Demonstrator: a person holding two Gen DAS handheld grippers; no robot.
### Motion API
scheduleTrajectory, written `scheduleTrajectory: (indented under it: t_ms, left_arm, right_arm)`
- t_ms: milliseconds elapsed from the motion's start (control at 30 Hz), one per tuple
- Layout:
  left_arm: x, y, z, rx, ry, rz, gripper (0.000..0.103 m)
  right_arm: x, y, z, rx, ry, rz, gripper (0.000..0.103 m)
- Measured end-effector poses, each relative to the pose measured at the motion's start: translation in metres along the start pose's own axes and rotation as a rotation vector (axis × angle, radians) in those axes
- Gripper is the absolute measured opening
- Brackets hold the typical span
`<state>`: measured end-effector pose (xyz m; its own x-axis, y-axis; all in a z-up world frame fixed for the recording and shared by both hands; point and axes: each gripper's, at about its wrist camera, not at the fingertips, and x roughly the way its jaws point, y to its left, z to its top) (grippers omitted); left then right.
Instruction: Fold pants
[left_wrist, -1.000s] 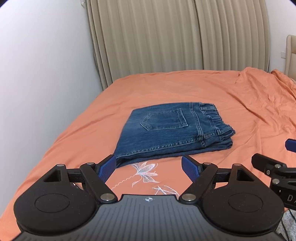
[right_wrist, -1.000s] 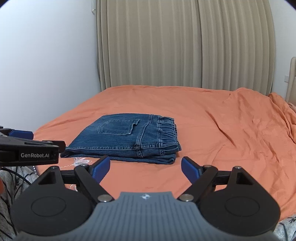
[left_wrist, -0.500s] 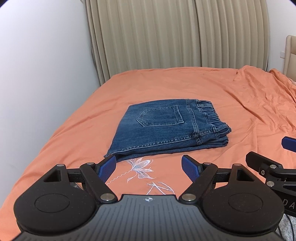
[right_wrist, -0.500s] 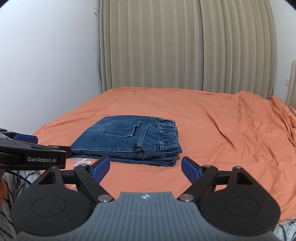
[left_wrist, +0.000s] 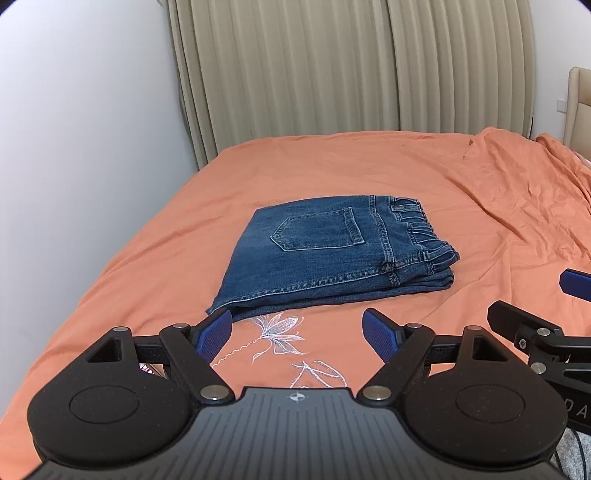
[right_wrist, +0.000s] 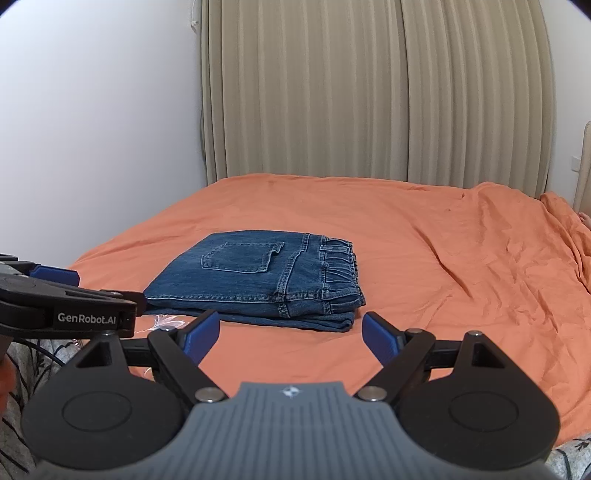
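A bed (left_wrist: 155, 258) covered by an orange sheet (left_wrist: 369, 166) fills both views, running back to a white wall on the left and beige pleated curtains behind. The sheet is smooth on the left half and rumpled into creases toward the right side. A white embroidered flower motif (left_wrist: 277, 328) is stitched into the sheet near its front edge. Directly on the sheet, just behind that motif, lies a pair of blue denim jeans (left_wrist: 325, 254), folded into a compact stack with a back pocket facing up and the gathered waistband at the right end
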<state>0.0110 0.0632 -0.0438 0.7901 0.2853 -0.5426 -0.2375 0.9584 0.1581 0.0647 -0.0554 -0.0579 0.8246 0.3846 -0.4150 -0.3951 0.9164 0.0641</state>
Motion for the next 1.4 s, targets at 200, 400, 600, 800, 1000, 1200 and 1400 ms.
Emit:
scheduleTrajectory:
  t_ms: [200, 400, 600, 800, 1000, 1200, 1400]
  left_arm:
    - [-0.0001, -0.0006, 0.0, -0.002, 0.001, 0.001, 0.094]
    - [0.0014, 0.0004, 0.0008, 0.004, 0.002, -0.002, 0.094]
    - [0.0019, 0.0014, 0.0013, 0.005, 0.002, -0.001, 0.094]
    - [0.0018, 0.0021, 0.0013, 0.008, 0.007, -0.005, 0.094]
    - [0.0021, 0.0036, 0.001, 0.009, 0.012, -0.006, 0.094]
    - [0.0031, 0.0035, 0.0005, 0.009, 0.018, -0.011, 0.094]
    - [0.0039, 0.0037, 0.0004, 0.012, 0.021, -0.009, 0.094]
  right_arm:
    - [0.0, 0.0014, -0.0002, -0.003, 0.001, 0.006, 0.081]
    - [0.0006, 0.0021, 0.0008, -0.009, -0.002, 0.012, 0.081]
    - [0.0005, 0.002, 0.0011, -0.011, -0.003, 0.013, 0.081]
    - [0.0007, 0.0027, 0.0017, -0.016, -0.004, 0.019, 0.081]
    - [0.001, 0.0031, 0.002, -0.016, -0.004, 0.023, 0.081]
    - [0.001, 0.0032, 0.0017, -0.015, -0.003, 0.023, 0.081]
    - [0.001, 0.003, 0.0014, -0.016, -0.001, 0.025, 0.081]
